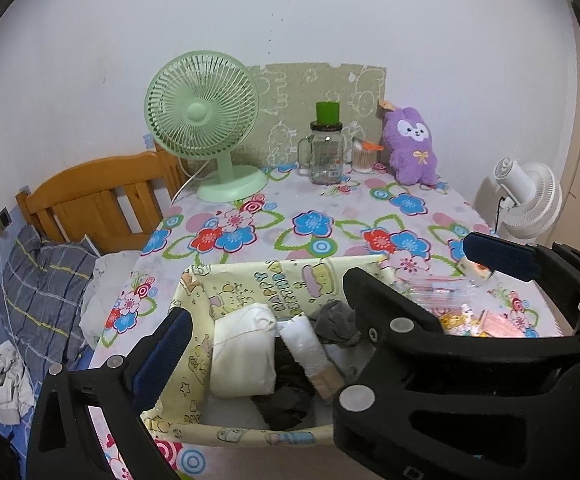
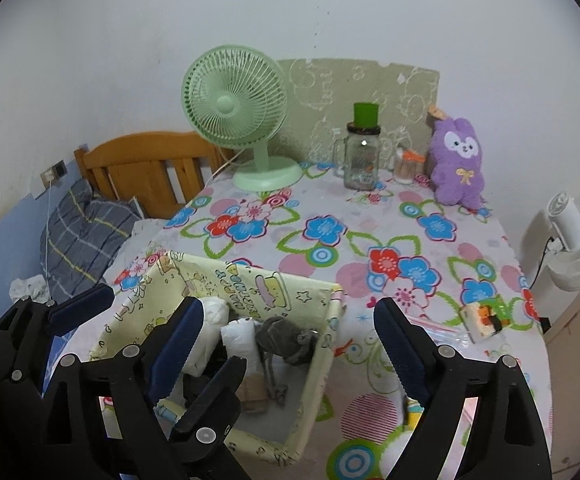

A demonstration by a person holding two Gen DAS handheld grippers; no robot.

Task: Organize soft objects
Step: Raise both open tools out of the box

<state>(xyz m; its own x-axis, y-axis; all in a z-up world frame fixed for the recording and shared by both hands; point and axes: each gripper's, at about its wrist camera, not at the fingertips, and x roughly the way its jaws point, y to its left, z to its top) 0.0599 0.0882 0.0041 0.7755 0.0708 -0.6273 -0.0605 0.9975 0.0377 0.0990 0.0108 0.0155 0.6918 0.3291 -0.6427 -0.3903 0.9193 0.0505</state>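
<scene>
- Your left gripper (image 1: 317, 312) is tilted down over the fabric basket (image 1: 194, 364); jaws spread wide, nothing between the pads.
- In the left wrist view its left finger (image 1: 166, 356) overlaps the basket's left wall; the right one sits out over the tablecloth (image 1: 274, 208).
- Your right gripper (image 2: 286, 352) is also angled down, jaws apart, empty; one finger (image 2: 178, 348) is over the basket, the other over the cloth to its right.
- In the right wrist view the left gripper's black frame crosses in front of the right one's left finger.
- Soft items are in the basket: white folded cloth (image 1: 242, 352), white roll (image 1: 301, 344), grey sock bundle (image 1: 337, 320), dark fabric (image 1: 286, 396) underneath.
- The basket sits on the table's near left part.
- Readable text: the basket's inner wall reads "HAPPY BIRTHDAY", mirrored in the print; no other label is legible.
- Purple plush (image 2: 455, 164) stands upright at the table's far right by the wall, well apart from the basket.
- Plastic packets (image 1: 445, 292) lie on the cloth right of the basket.
</scene>
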